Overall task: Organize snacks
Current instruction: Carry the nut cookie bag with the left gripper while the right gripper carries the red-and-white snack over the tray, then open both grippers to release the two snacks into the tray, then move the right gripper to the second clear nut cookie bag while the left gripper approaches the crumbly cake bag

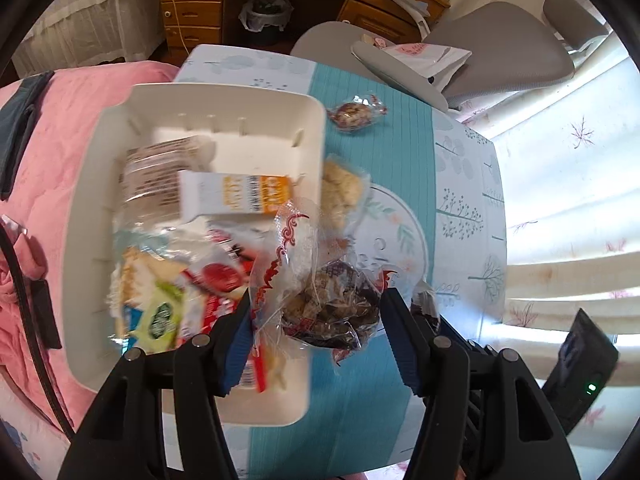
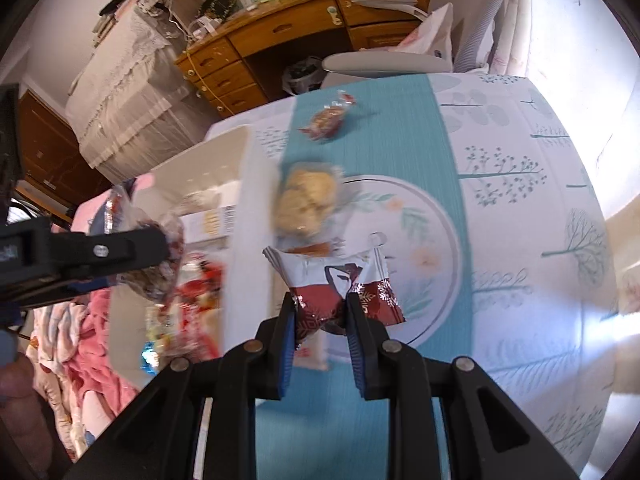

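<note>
My left gripper (image 1: 316, 312) is shut on a clear-wrapped dark nut snack (image 1: 332, 304) and holds it over the right rim of the white bin (image 1: 280, 104), which holds several snack packs. The same snack (image 2: 156, 264) shows in the right wrist view, over the bin (image 2: 236, 160). My right gripper (image 2: 320, 312) is shut on a red-and-white snack packet (image 2: 340, 280) above the table. A pale biscuit pack (image 2: 306, 196) lies beside the bin; it also shows in the left wrist view (image 1: 342, 192). A wrapped brown snack (image 1: 354, 114) (image 2: 326, 120) lies further back.
The table wears a teal and white tree-print cloth (image 1: 400, 380). A pink quilt (image 1: 56, 152) lies left of it. A grey chair (image 1: 500, 52) with a bag and a wooden desk (image 1: 200, 4) stand behind. Curtains (image 1: 572, 140) hang at the right.
</note>
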`<state>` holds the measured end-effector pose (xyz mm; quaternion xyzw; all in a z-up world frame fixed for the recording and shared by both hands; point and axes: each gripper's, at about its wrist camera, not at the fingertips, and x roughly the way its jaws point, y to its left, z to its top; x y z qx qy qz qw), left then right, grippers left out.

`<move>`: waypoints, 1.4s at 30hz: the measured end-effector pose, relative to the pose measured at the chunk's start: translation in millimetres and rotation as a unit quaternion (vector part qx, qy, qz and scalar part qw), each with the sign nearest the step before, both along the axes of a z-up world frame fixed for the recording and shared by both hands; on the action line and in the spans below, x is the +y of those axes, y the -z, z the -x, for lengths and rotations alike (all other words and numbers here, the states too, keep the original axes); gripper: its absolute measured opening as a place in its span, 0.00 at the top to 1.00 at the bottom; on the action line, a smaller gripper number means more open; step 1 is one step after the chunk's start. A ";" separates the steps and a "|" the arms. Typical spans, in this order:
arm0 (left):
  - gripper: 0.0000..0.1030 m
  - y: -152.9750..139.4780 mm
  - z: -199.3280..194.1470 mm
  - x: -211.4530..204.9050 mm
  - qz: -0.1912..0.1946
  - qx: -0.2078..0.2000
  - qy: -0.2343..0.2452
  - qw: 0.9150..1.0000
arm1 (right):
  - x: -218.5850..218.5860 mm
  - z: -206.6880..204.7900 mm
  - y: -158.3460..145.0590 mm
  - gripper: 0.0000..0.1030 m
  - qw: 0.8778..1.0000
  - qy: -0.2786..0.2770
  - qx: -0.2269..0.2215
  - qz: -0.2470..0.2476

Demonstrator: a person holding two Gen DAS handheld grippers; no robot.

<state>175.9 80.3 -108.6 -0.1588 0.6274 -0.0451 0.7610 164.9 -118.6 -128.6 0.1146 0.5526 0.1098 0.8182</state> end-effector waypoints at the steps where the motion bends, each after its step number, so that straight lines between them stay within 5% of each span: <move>1: 0.42 -1.0 4.3 6.2 0.000 -0.004 -0.001 1.000 | 7.9 5.7 -3.8 0.77 1.000 -0.005 -0.004 -0.006; 14: 0.41 8.4 47.7 74.9 0.003 -0.013 -0.044 0.999 | 83.8 42.9 -25.8 0.77 0.997 -0.066 -0.030 -0.033; 24: 0.33 33.8 65.3 121.0 -0.003 0.004 -0.097 0.995 | 119.5 48.8 -6.1 0.73 0.995 -0.091 0.003 -0.050; 30: 0.19 27.9 63.5 127.3 -0.008 -0.008 -0.111 0.994 | 115.5 44.2 -4.8 0.62 0.994 -0.087 0.023 -0.056; 42: 0.18 -27.0 60.3 79.6 -0.034 -0.078 -0.084 0.993 | 57.7 22.5 -52.3 0.52 0.995 -0.052 0.049 -0.064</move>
